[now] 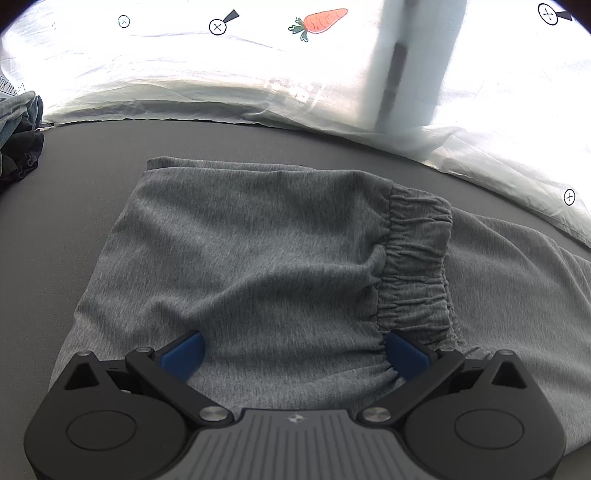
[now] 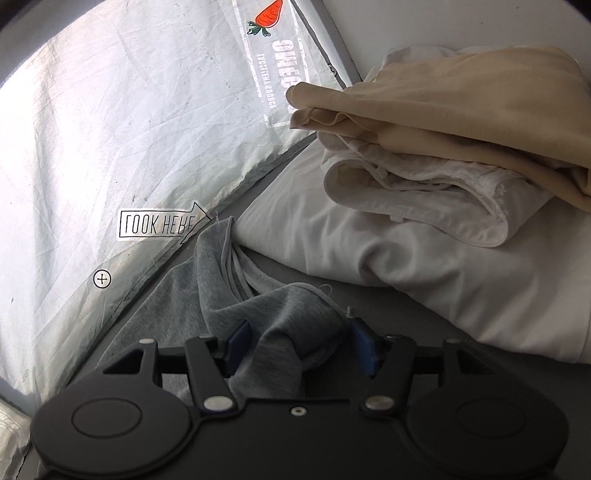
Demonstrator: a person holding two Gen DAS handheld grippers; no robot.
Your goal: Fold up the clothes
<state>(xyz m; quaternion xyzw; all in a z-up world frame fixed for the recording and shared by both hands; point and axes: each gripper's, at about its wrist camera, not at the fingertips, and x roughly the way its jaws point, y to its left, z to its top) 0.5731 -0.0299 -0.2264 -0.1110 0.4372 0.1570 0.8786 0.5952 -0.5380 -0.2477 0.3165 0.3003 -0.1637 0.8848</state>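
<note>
A grey knit garment [image 1: 258,258] lies spread on the dark grey mat [image 1: 74,184], its gathered elastic waistband [image 1: 417,258] folded over to the right. My left gripper [image 1: 295,350] stands wide open just above the cloth, one blue pad [image 1: 184,354] on each side and nothing pinched. In the right wrist view, a bunched end of grey fabric [image 2: 295,314] with loose hems rises between the fingers of my right gripper [image 2: 300,345]. The right jaws stand apart, and the blue pads [image 2: 364,349] do not press the cloth.
Folded beige clothing [image 2: 461,110] and white clothing [image 2: 424,195] are stacked on a white sheet [image 2: 443,277] at the right. A bright white printed fabric wall [image 2: 110,129] with a carrot picture [image 1: 321,20] borders the mat. Dark crumpled clothes [image 1: 18,140] lie at the far left.
</note>
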